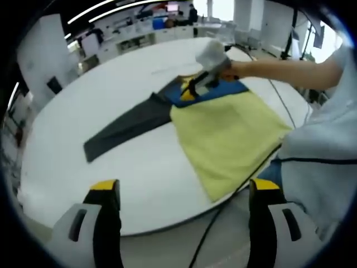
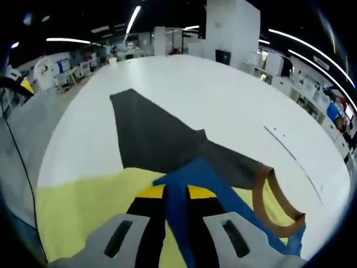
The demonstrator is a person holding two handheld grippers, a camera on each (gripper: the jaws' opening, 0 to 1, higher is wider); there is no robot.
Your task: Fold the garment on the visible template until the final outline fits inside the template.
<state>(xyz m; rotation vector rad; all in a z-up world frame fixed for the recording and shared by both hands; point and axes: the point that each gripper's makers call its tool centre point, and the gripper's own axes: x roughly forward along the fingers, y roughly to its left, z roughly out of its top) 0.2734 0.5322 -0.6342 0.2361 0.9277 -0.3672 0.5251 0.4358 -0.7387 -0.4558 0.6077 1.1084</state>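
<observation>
The left gripper [image 1: 184, 195] is hovering at the worktop's [image 1: 139, 167] near edge, its jaws standing apart on nothing. Beyond, the garment [image 1: 228, 134] is lying flat on the worktop, and the right gripper [image 2: 170, 195] is clamping its blue fold [image 2: 184, 178], dark sleeve [image 2: 150, 134] stretching away.

No legible text or labels.

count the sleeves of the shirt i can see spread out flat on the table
1: a dark grey sleeve lies flat on the white table, pointing away from the yellow body. The other may be hidden under the fold pinched by the right gripper.
</observation>
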